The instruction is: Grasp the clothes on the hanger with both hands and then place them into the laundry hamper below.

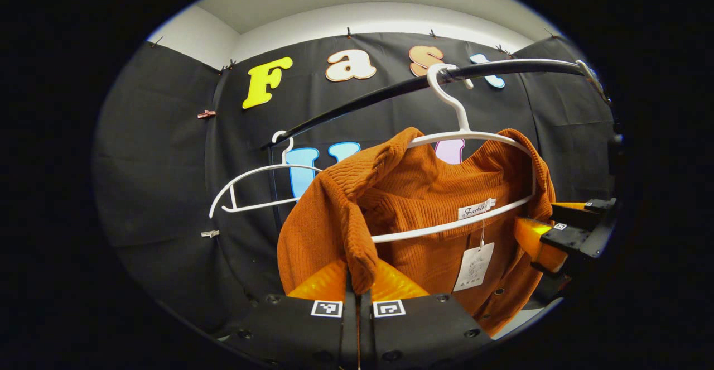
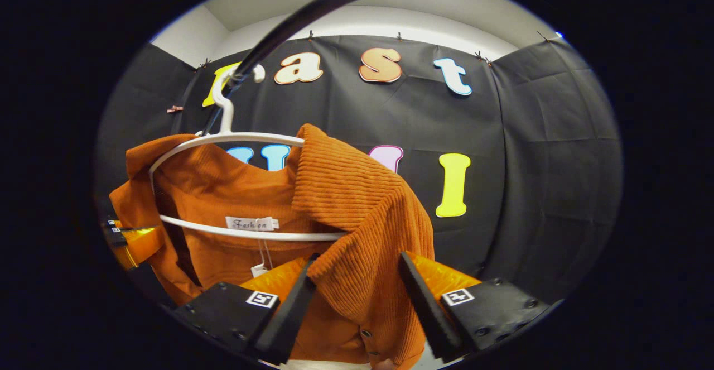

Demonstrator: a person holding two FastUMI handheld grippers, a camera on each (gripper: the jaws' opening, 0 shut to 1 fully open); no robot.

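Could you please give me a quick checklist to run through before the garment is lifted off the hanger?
1. Left gripper clamped on the orange cardigan: ok, fingers closed on a fold of its shoulder.
2. Right gripper clamped on the cardigan: not ok, fingers straddle the other shoulder but stand apart.
3. Cardigan still on the white hanger: ok, hanger hooked on the black rail.
4. Hang tag free of the fingers: ok.
5. Hamper placed below: cannot tell.

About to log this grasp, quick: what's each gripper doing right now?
Left gripper: closed, pinching a fold of the orange cardigan.
Right gripper: open, fingers either side of the cardigan's shoulder, not yet pressing it.
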